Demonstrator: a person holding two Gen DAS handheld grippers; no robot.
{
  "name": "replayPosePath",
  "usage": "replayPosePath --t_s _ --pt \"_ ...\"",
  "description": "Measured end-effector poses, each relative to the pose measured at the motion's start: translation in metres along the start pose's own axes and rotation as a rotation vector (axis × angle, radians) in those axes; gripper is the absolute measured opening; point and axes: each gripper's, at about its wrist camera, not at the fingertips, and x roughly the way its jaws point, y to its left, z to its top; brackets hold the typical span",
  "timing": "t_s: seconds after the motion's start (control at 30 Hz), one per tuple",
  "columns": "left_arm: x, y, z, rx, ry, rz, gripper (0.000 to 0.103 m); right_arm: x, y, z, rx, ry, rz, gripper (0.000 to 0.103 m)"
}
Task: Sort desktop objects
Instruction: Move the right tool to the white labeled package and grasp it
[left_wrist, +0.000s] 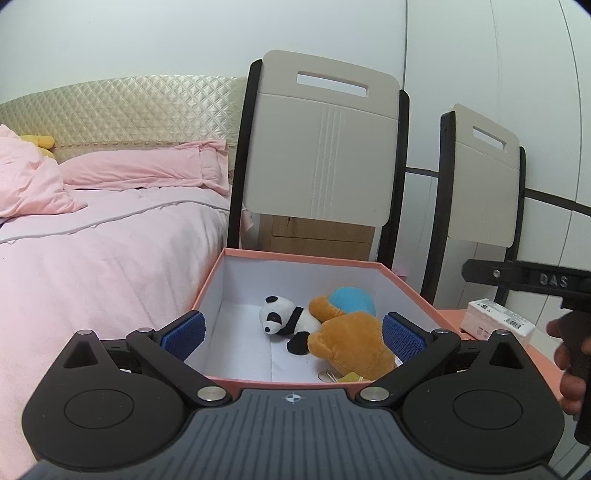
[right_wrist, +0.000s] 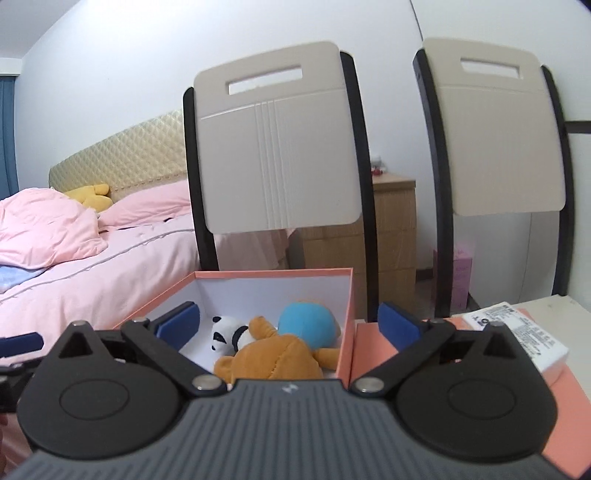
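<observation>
A pink box (left_wrist: 295, 256) with a white inside stands open on the table. In it lie a panda plush (left_wrist: 284, 317), a brown bear plush (left_wrist: 351, 343) and a blue plush (left_wrist: 352, 301). My left gripper (left_wrist: 293, 332) hovers over the box's near edge, open, nothing between its blue pads (left_wrist: 184, 330). The right gripper (right_wrist: 288, 323) is also open and empty, just behind the box (right_wrist: 273, 273); the same panda (right_wrist: 225, 332), bear (right_wrist: 273, 358) and blue plush (right_wrist: 308, 325) show between its fingers. A hand holds the right gripper's handle (left_wrist: 532, 280) at the right edge of the left wrist view.
A white tissue pack (right_wrist: 517, 332) lies on the pink box lid (right_wrist: 569, 406) to the right. Two folding chairs (right_wrist: 277, 147) stand behind the table. A bed with pink bedding (left_wrist: 92, 240) fills the left side. A wooden cabinet (right_wrist: 391, 229) stands by the wall.
</observation>
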Motion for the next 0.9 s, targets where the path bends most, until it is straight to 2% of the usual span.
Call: replayPosePath --t_s 0.37,0.9 --pt "0.001 -0.002 -0.002 0.008 -0.004 0.000 0.103 -0.006 -0.017 -0.018 -0.019 -0.016 -0.002 0.103" --pt "0.002 -0.004 -0.002 0.014 0.004 0.000 0.103 -0.011 -0.031 -0.019 -0.014 -0.065 -0.014 0.103"
